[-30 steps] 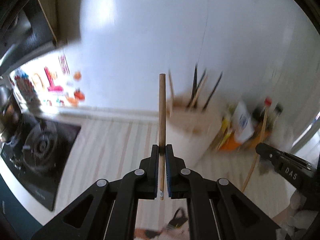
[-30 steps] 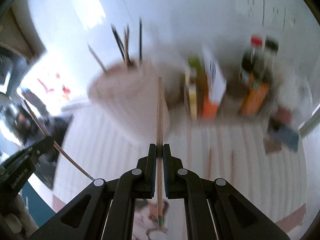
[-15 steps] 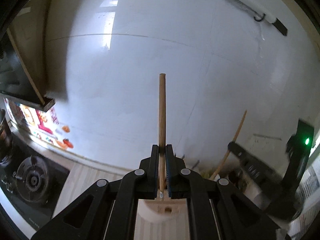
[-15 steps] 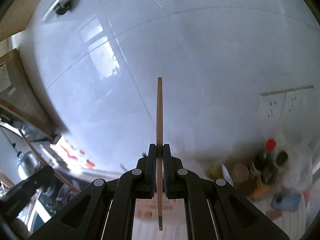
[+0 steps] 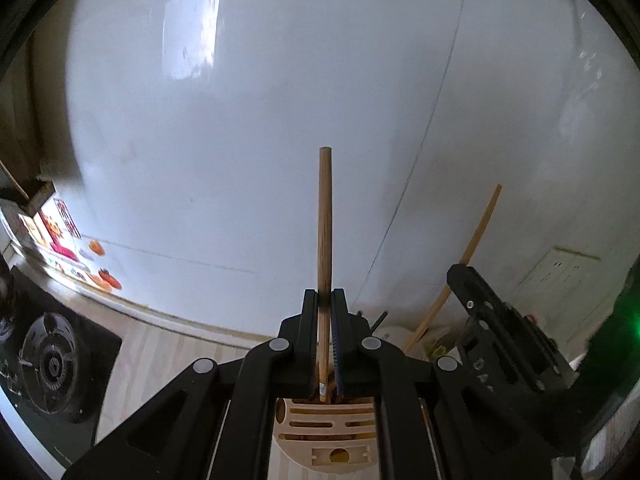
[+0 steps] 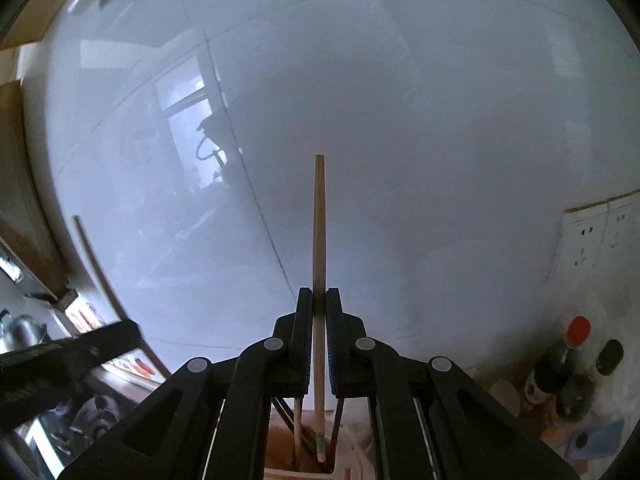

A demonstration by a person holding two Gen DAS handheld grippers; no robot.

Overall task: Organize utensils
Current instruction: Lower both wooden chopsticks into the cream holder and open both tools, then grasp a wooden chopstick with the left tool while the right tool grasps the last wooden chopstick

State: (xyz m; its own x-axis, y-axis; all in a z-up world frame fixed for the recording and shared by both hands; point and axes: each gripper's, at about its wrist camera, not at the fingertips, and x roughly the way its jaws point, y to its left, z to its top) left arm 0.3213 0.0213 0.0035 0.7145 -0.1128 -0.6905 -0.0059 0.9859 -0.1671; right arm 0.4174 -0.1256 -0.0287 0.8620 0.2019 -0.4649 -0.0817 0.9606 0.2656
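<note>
My left gripper [image 5: 325, 300] is shut on a wooden chopstick [image 5: 325, 220] held upright, its lower tip just above the slotted top of a pale wooden utensil holder [image 5: 326, 436]. My right gripper [image 6: 319, 300] is shut on a second wooden chopstick [image 6: 319, 240], also upright, its green-banded lower tip inside the holder's open compartment [image 6: 304, 448] among several dark chopsticks. The right gripper [image 5: 500, 320] with its chopstick shows at the right of the left wrist view. The left gripper [image 6: 68, 364] shows at the left of the right wrist view.
A white tiled wall [image 5: 280, 120] fills both views. A gas stove [image 5: 52, 364] sits at lower left. Sauce bottles [image 6: 568, 364] stand at the right, below wall sockets [image 6: 596, 236]. The worktop [image 5: 168, 356] is pale wood.
Both grippers have tilted upward from facing the counter to facing the wall and moved over the holder. The right chopstick's lower tip now sits in the holder's compartment.
</note>
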